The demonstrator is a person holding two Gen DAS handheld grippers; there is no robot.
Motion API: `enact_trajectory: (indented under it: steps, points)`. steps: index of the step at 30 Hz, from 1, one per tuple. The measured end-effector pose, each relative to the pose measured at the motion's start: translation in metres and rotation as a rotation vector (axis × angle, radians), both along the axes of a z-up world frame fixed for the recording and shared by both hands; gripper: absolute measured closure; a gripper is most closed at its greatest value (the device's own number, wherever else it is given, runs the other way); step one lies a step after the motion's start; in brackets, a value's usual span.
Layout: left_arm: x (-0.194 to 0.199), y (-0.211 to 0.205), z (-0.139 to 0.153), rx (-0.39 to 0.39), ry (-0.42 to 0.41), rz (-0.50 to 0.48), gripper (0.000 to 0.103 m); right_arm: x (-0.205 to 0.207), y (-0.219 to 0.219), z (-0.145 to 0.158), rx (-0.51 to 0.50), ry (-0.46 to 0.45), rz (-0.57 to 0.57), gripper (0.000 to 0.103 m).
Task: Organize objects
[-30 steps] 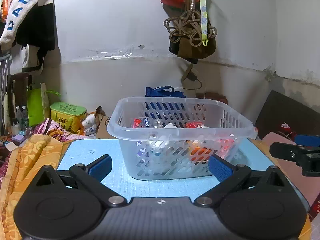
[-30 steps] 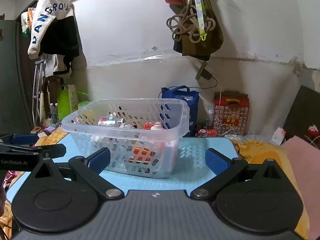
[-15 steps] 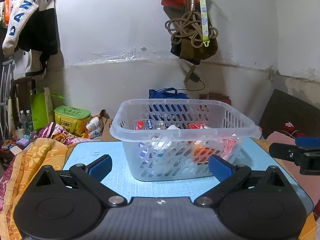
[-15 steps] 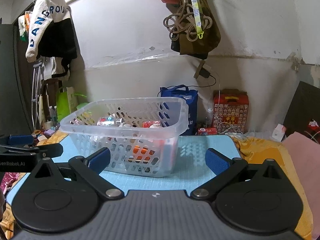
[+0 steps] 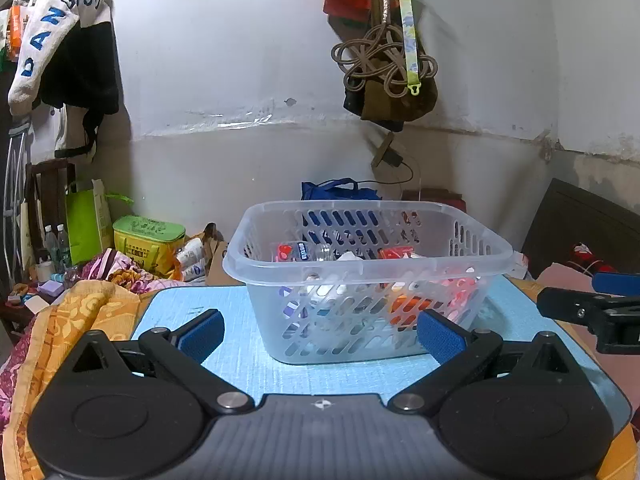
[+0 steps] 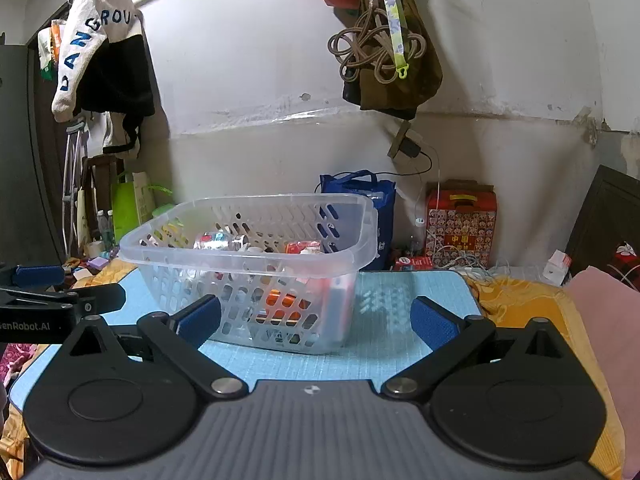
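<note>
A clear plastic basket (image 5: 400,264) with slotted walls stands on a light blue mat (image 5: 240,344); it holds several small items, among them red and orange packets and a small bottle. It also shows in the right wrist view (image 6: 192,252), left of centre. My left gripper (image 5: 320,334) is open and empty, a little in front of the basket. My right gripper (image 6: 316,322) is open and empty, in front of the basket's right end. The right gripper's finger shows at the right edge of the left wrist view (image 5: 584,312).
An orange patterned cloth (image 5: 64,328) lies left of the mat. A pink cloth (image 6: 604,320) lies at the right. A blue bag (image 6: 360,196) and a red box (image 6: 460,220) stand against the back wall. Bags and rope (image 6: 384,48) hang above.
Both views have dropped slightly, so both grippers have tilted or lifted a little. The basket has not moved. Both grippers stay open.
</note>
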State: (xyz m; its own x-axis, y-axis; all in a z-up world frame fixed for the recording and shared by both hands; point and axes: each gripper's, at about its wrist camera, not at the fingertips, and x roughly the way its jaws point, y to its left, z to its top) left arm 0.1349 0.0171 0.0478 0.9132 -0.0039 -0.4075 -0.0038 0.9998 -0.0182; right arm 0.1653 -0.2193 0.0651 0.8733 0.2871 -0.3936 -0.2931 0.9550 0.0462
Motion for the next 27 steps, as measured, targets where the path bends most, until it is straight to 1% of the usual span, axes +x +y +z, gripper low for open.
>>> enact_trajectory:
  steps: [4,11,27]
  points:
    - [0.0002,-0.0009,-0.0003,0.012,-0.002,0.017,0.000,-0.0003,0.0014,-0.0012,-0.010,0.001,0.002,0.000]
    - [0.0003,-0.0014,0.0004,0.006,0.002,0.015,0.000,-0.0030,0.0042,-0.0014,-0.026,-0.016,-0.002,0.000]
    - [0.0005,-0.0050,-0.0009,0.018,0.003,0.007,0.000,-0.0018,0.0044,-0.0016,-0.025,-0.015,-0.012,0.000]
